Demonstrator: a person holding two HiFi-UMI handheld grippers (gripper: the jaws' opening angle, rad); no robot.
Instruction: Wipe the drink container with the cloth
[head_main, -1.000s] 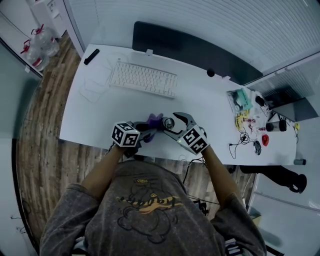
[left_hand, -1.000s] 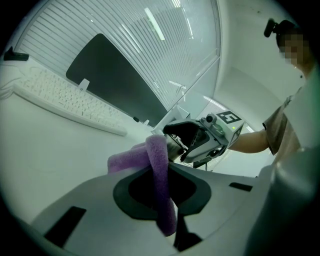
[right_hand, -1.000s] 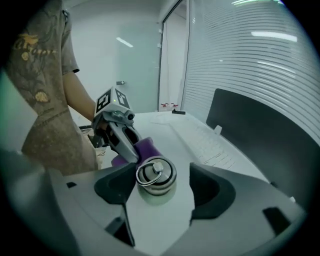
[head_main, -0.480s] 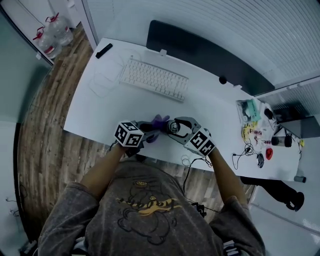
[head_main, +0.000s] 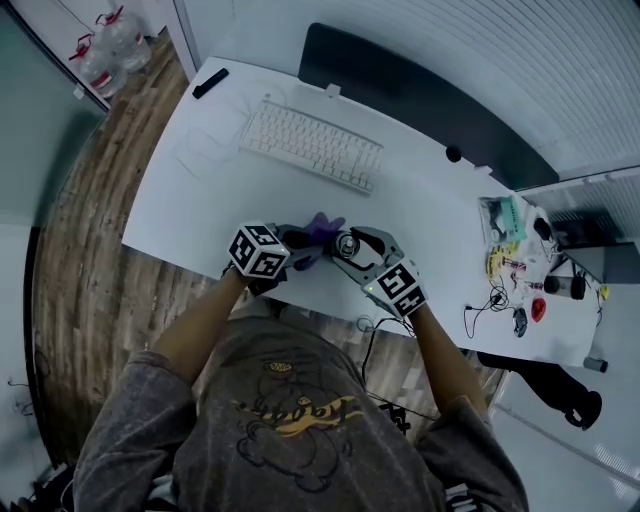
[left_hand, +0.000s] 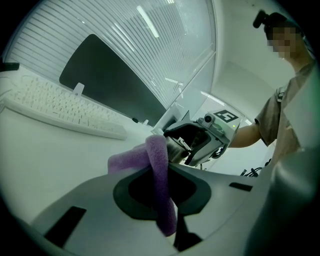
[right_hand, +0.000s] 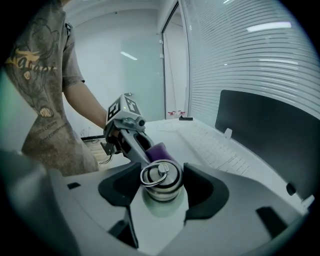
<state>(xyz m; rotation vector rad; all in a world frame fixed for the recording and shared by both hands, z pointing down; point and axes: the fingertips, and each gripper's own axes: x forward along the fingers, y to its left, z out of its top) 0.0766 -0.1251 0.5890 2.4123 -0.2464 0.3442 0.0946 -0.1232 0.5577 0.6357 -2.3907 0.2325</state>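
A small metal drink container with a ring on its lid stands near the front edge of the white table. My right gripper has just been closing; its jaws now press the container's two sides. In the head view the container sits between the two hands. My left gripper is shut on a purple cloth, which hangs out past the jaws. The cloth lies against the container's left side, and the left gripper faces the right gripper closely.
A white keyboard lies behind the hands, with a dark monitor beyond it. A black remote is at the far left corner. Small clutter and cables crowd the table's right end. Water jugs stand on the floor.
The right gripper's jaws stood wide round the container a second ago and have since closed onto it. The left gripper with the cloth has stayed beside it.
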